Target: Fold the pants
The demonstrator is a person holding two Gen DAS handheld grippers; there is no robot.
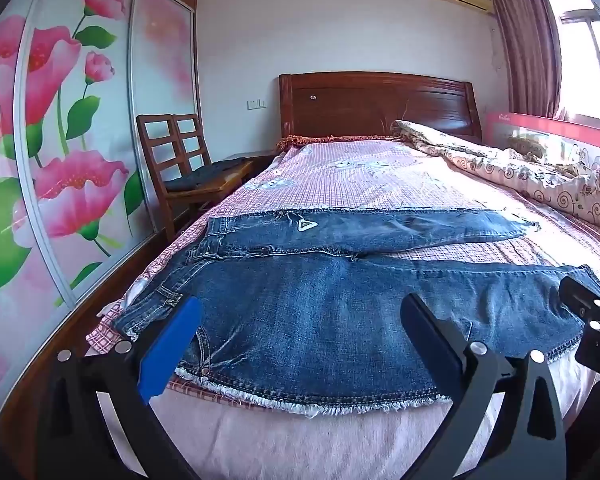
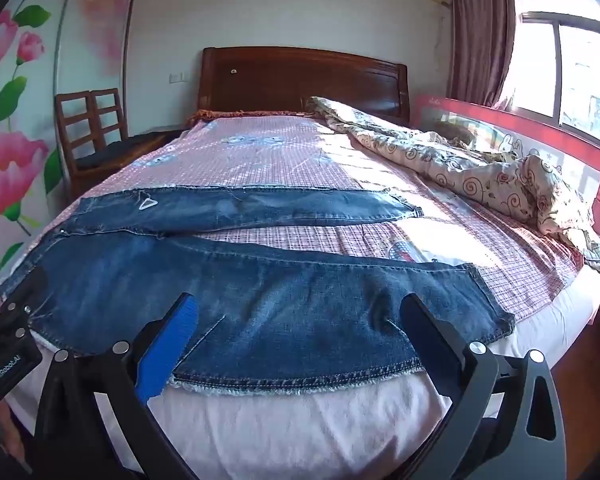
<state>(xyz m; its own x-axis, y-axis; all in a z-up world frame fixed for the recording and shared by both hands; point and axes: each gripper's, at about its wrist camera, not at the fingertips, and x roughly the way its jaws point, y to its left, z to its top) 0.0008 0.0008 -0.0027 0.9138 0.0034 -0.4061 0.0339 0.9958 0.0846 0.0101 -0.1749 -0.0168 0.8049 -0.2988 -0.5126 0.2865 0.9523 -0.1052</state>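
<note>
I have both claws spread wide and holding nothing. My left claw (image 1: 300, 344) hangs over the near edge of the bed (image 1: 300, 432), tipped downward, with the jeans (image 1: 319, 304) lying flat right ahead of it and under its tips. The frayed near edge of the jeans runs between its two fingers, and the waistband with a belt loop sits just off its left finger (image 1: 172, 356). Just to its right I can see the black body of my right claw at the picture's edge. From my right claw (image 2: 300, 340) the same near trouser leg stretches across in front of me, its hem end lying a little past the right finger (image 2: 431, 344), while the other leg lies farther ahead, parted from the near one by a strip of the pink checked sheet (image 2: 300, 240). Neither claw's pads press the denim as far as I can tell. Beyond the jeans, ahead and to the right of both claws, a rumpled quilt (image 2: 479, 176) is heaped along the bed's far side, and the wooden headboard (image 2: 300, 80) stands straight ahead.
</note>
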